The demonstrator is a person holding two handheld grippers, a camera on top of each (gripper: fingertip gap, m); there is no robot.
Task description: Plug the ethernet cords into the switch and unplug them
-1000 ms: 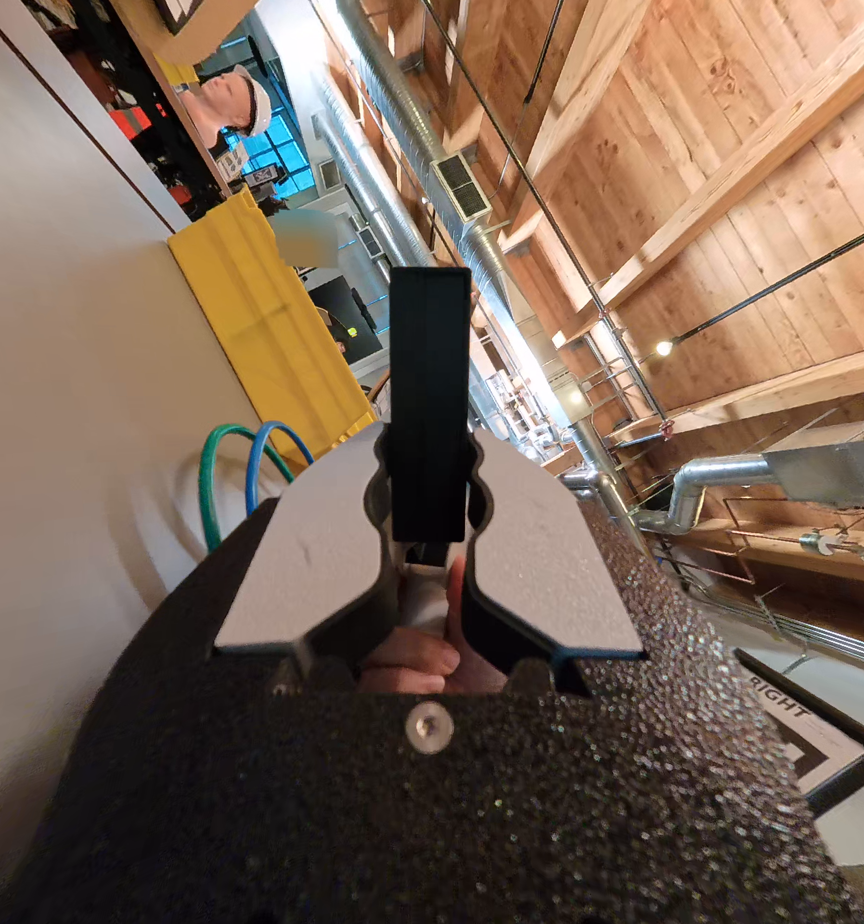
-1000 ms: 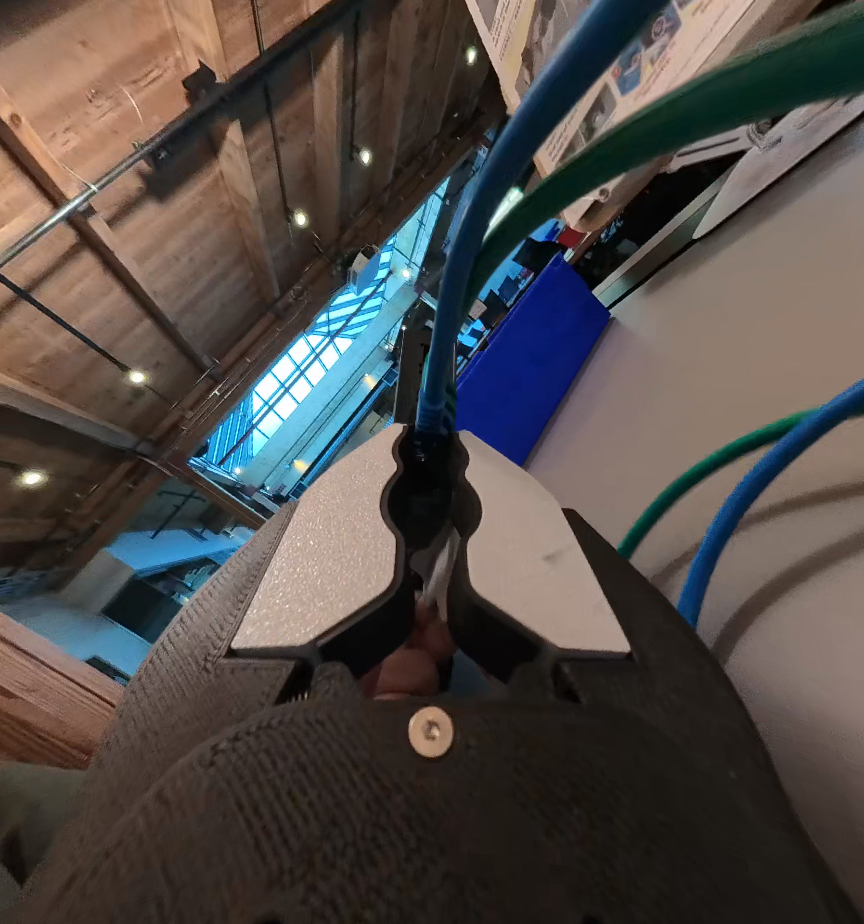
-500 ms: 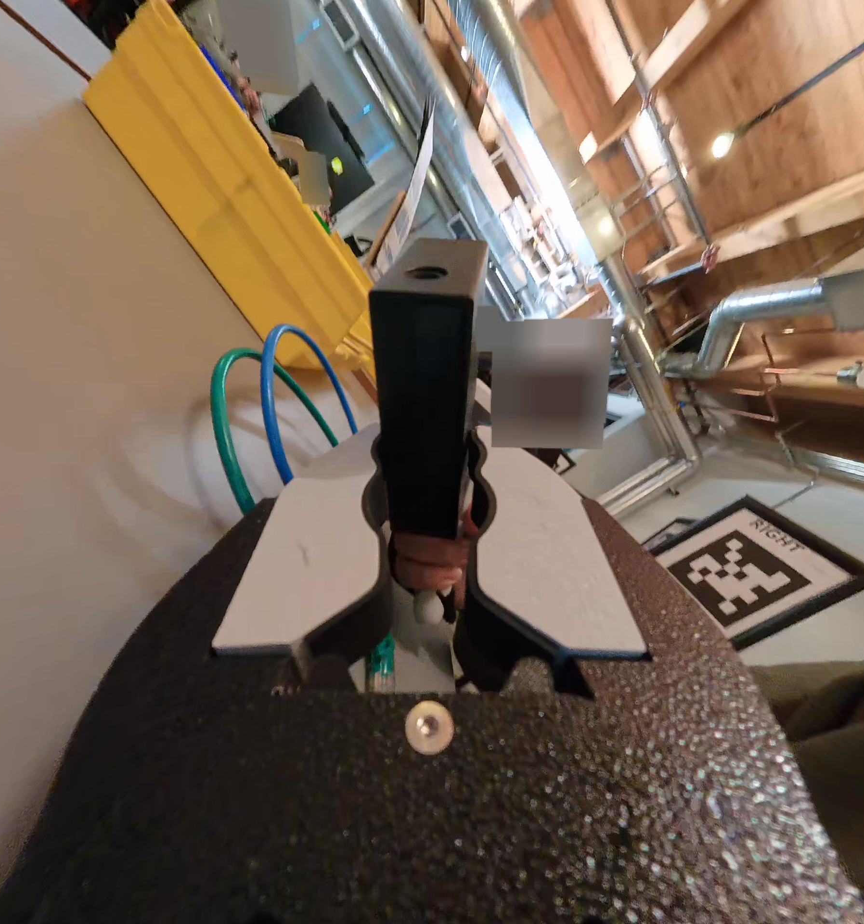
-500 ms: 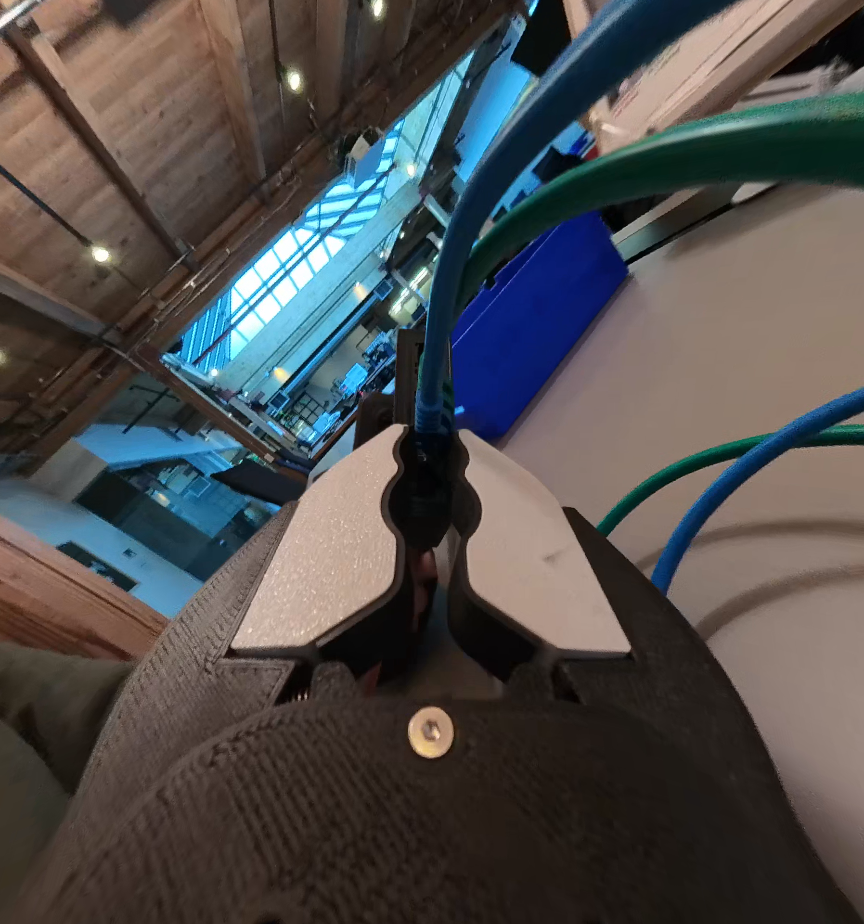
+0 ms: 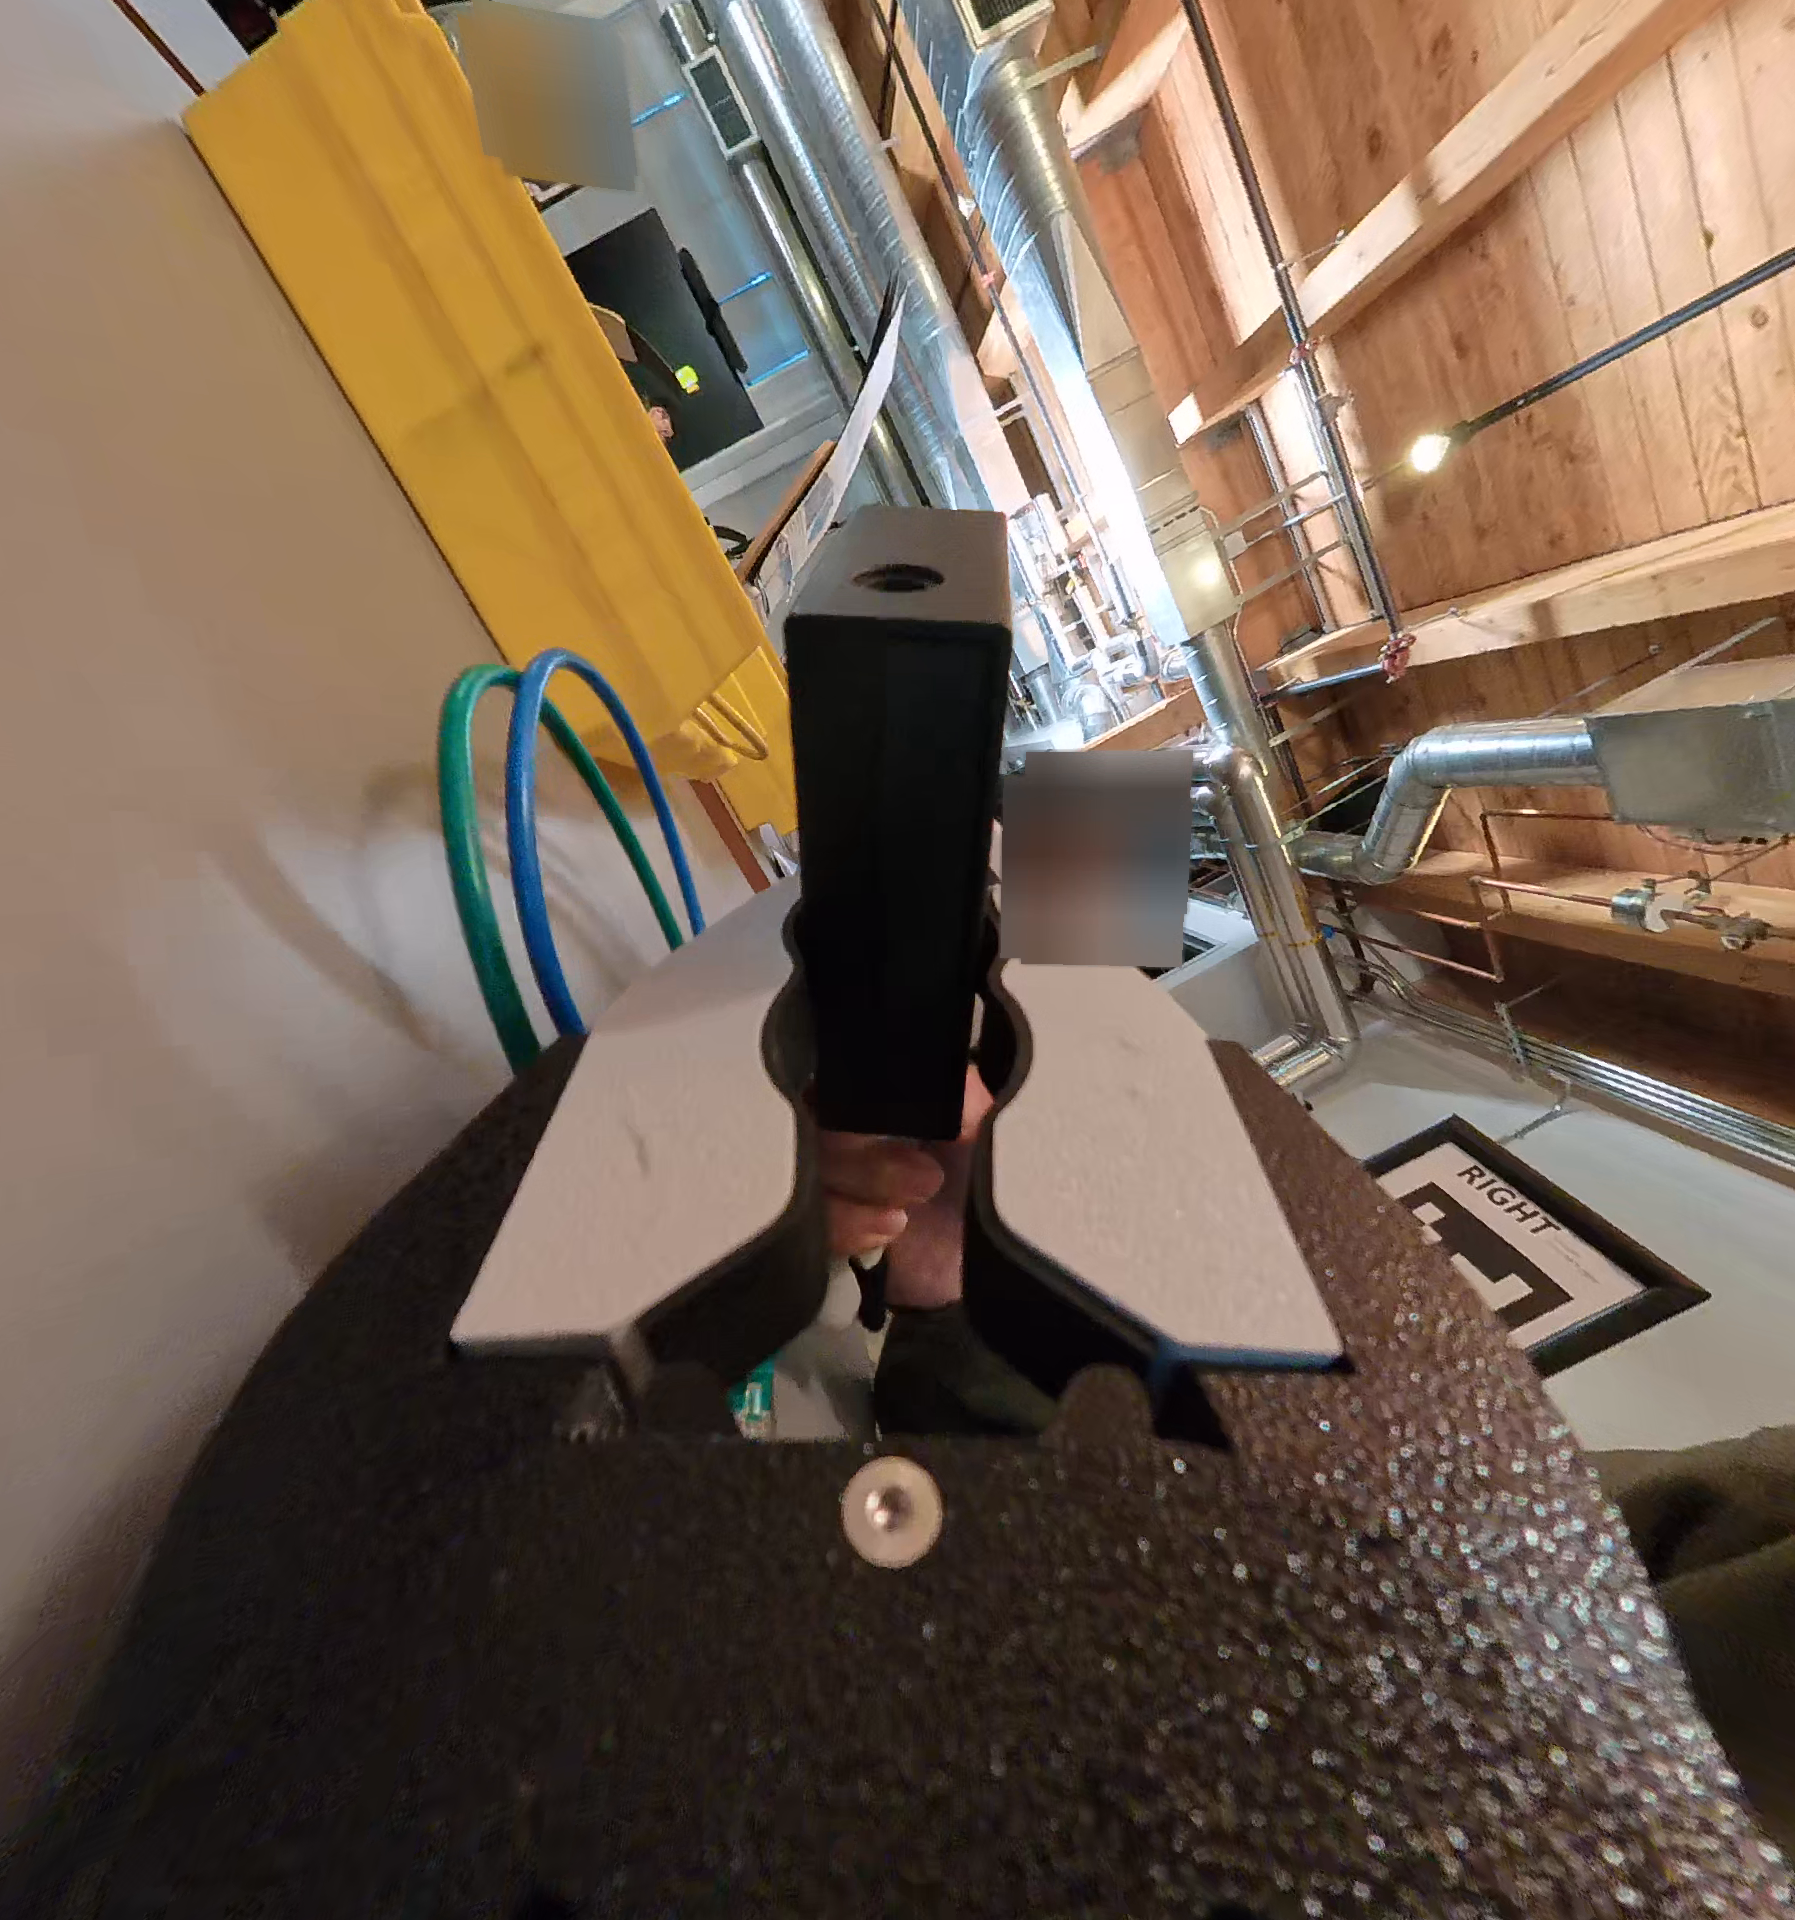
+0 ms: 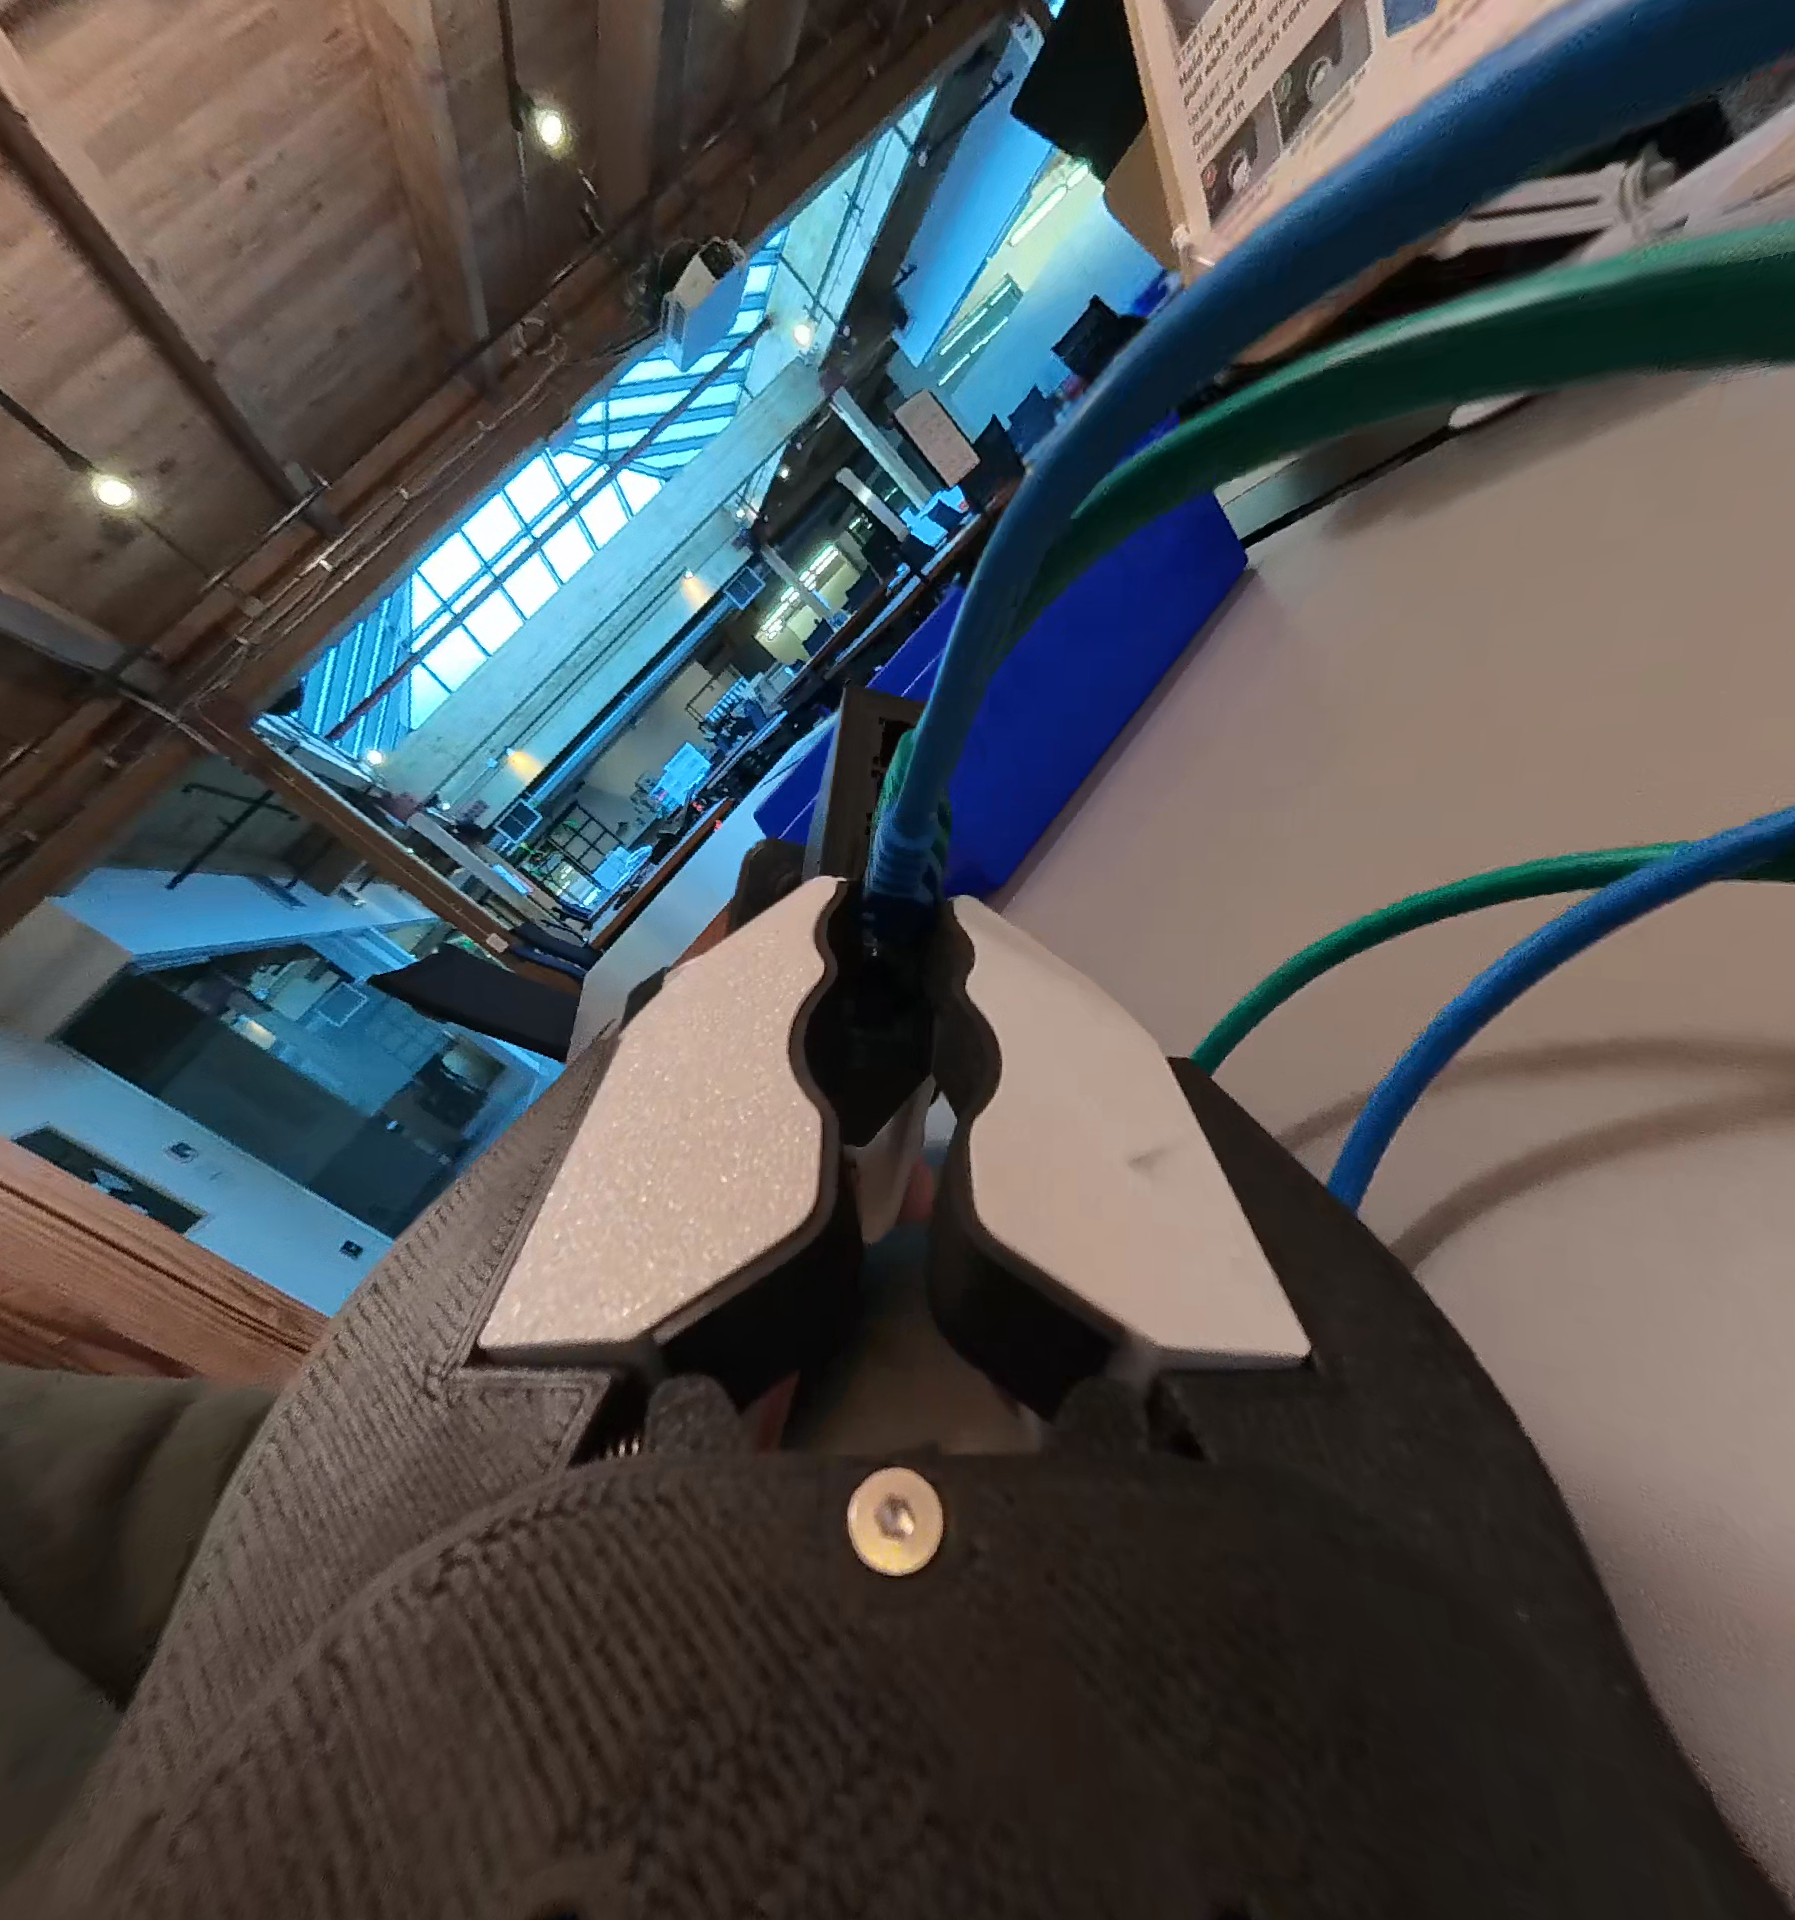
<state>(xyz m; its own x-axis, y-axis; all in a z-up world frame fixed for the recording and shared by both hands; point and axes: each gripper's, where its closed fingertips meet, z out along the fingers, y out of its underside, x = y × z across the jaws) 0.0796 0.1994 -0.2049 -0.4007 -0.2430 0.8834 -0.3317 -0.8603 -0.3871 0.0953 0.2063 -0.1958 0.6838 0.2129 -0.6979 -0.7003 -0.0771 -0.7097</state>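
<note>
My left gripper [image 5: 888,956] is shut on the black switch [image 5: 893,810], holding it upright with its end face and a round hole on top. The green cord [image 5: 457,831] and the blue cord [image 5: 521,831] loop up from the table behind it. My right gripper [image 6: 895,904] is shut on the blue cord's plug [image 6: 908,842], right at the switch [image 6: 857,764]. I cannot tell whether the plug is seated. The green cord [image 6: 1495,327] also runs toward the switch; its end is hidden behind the blue one.
The pale table [image 5: 145,727] fills the left of the left wrist view and shows in the right wrist view [image 6: 1495,675]. A yellow bin [image 5: 436,343] and a blue bin [image 6: 1090,665] stand at its far edge. A black-and-white marker card [image 5: 1495,1257] lies at the right.
Both views have tilted. The switch's end face has come into sight in the left view, and the switch now shows beside the blue plug in the right view. Both grips are unchanged.
</note>
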